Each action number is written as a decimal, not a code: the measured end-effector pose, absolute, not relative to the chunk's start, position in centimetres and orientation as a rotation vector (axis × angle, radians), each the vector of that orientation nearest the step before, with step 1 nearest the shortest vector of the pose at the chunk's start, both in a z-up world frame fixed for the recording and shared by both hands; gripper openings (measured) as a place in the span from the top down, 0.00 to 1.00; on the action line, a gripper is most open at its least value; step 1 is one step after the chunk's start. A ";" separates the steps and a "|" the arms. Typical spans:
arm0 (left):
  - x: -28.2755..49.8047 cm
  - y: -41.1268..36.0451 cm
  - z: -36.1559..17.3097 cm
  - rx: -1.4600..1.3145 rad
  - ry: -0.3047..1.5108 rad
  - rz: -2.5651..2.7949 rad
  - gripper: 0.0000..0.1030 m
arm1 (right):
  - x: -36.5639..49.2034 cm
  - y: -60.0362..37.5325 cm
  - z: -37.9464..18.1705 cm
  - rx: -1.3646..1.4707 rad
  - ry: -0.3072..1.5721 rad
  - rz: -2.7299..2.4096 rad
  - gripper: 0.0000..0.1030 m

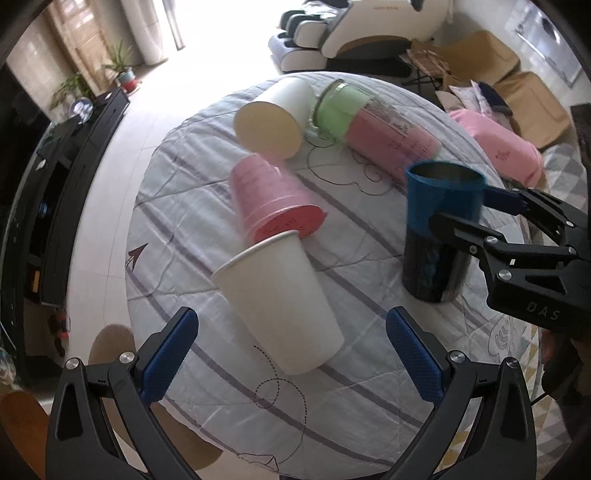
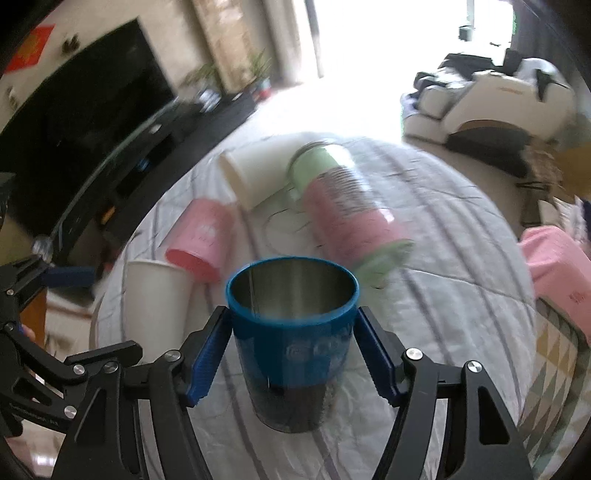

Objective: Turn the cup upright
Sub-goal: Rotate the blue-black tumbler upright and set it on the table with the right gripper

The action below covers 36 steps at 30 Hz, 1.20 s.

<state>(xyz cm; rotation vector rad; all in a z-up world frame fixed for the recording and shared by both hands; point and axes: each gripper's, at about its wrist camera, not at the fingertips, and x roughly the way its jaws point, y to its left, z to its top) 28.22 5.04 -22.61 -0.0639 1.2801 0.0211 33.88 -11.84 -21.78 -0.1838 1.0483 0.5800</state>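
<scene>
A blue steel-lined cup [image 1: 439, 229] stands upright at the right of the round table, mouth up. My right gripper [image 2: 293, 349] is shut on the blue cup [image 2: 291, 332], its blue pads [image 2: 210, 362] pressed on both sides; it also shows in the left wrist view [image 1: 476, 218]. My left gripper [image 1: 291, 354] is open and empty, its fingers either side of a white paper cup [image 1: 280, 295] that lies on its side. A pink cup [image 1: 269, 195], a second white cup [image 1: 273, 118] and a green-and-pink tumbler [image 1: 369, 122] lie on their sides further back.
The table has a white cloth with purple stripes [image 1: 192, 206]. A pink container [image 1: 498, 144] sits at the right edge. A black TV cabinet [image 1: 55, 192] runs along the left, and sofas [image 1: 351, 33] stand beyond the table.
</scene>
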 end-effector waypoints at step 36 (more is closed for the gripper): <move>28.8 5.2 -23.1 -0.111 1.258 -0.011 0.00 | 40.3 -9.0 -26.0 -0.124 1.262 0.622 0.31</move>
